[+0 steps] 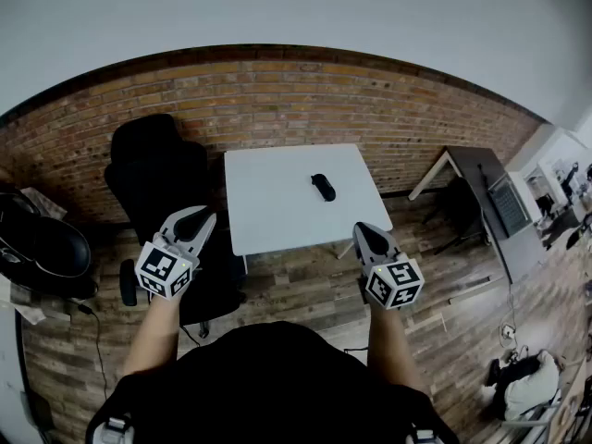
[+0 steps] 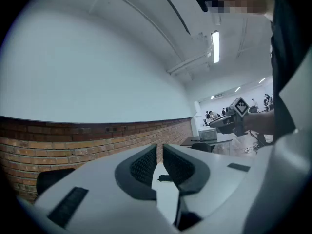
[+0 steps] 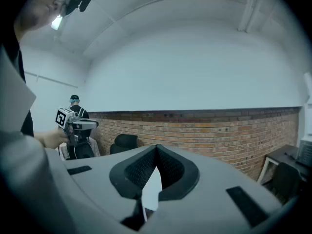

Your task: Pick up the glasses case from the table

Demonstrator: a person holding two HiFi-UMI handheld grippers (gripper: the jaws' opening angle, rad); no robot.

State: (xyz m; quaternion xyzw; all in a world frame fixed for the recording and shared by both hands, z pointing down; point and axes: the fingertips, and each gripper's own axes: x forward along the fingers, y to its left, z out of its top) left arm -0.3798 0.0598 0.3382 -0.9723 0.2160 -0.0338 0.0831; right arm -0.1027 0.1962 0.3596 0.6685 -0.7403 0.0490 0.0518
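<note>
Bare forearms (image 1: pixel 155 336) stretch out from the person's dark top, each carrying its tool roughly level, side by side. I read this as a ready stance rather than a reach. The left gripper (image 1: pixel 202 218) has its jaws a narrow slit apart with nothing pressed between them. Through that slit its own view shows a strip of white surface and a small dark shape, probably the case, though it is too small there to be sure. The right gripper (image 1: pixel 361 228) is closed completely, its pads meeting at the tips and gripping nothing, so it would have to open before taking anything.

Beyond both, well apart from either tip, stands the white counter (image 1: pixel 268 211). The black glasses case (image 1: pixel 323 187) lies flat on it, right of centre and towards the far edge, with bare top all around it. That spot is more in line with the right gripper, which I judge the likelier one to go for it. A black office chair (image 1: pixel 153 169) stands just beside the counter's left edge, and the brick wall (image 1: pixel 277 91) runs behind.
</note>
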